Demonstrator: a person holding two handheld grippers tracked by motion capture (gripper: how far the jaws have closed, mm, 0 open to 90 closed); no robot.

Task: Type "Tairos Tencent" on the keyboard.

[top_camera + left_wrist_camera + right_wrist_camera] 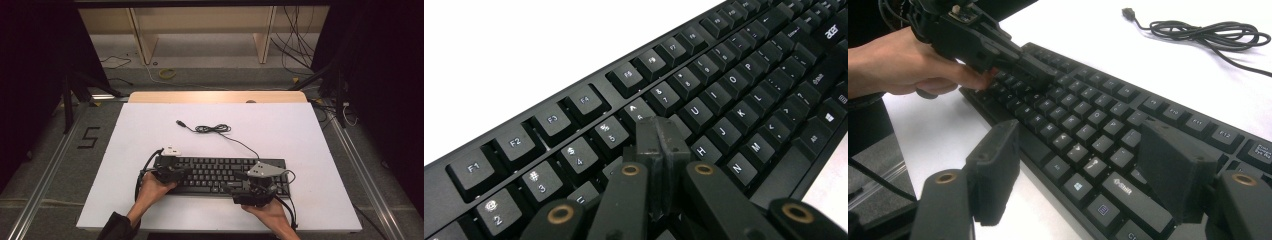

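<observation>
Keyboard [220, 175]: left gripper [660, 137] pressed together over, perhaps touching, its keys; right gripper [1083, 175] spread above it.

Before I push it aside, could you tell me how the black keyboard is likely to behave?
The flat black plastic keyboard looks rigid, so it should probably slide flat without tipping. Its thin black cable, coiled loosely on the white tabletop, seems floppy and would likely drag behind.
</observation>
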